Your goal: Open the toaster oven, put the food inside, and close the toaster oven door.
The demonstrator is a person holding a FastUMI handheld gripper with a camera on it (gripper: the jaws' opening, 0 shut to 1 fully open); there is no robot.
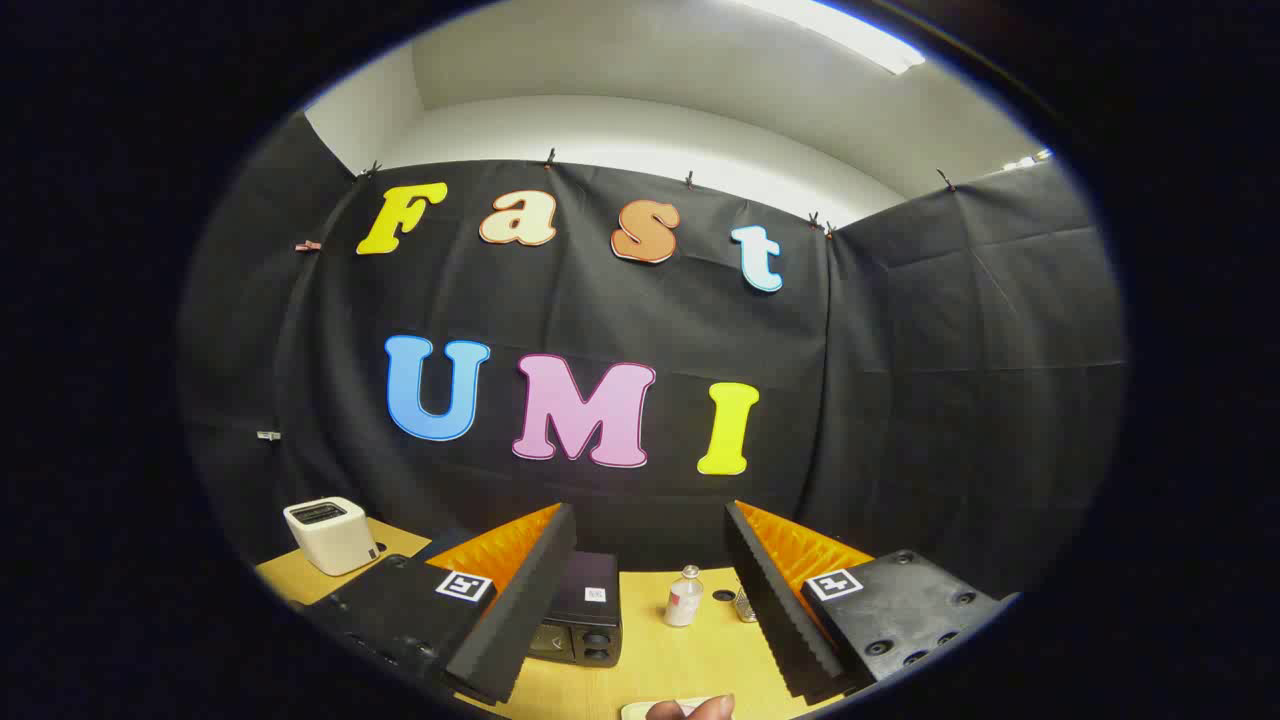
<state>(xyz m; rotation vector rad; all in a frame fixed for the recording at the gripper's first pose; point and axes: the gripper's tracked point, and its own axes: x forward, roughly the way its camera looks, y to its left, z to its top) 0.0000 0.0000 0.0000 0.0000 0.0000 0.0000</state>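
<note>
Gripper [650, 600] jaws spread wide, holding nothing, touching nothing. Oven [585, 620] behind left finger; bottle [685, 597] between fingers, farther off on table [660, 660].

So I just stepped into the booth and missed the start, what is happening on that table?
A person is holding a handheld gripper above a wooden table, its fingers open and gripping nothing. Beyond the fingers stands a black toaster oven, partly hidden by one finger; its door looks shut. A small bottle stands beside it, a white toaster sits further off, and the food lies near the table's front edge. Nothing has been picked up yet.
</note>
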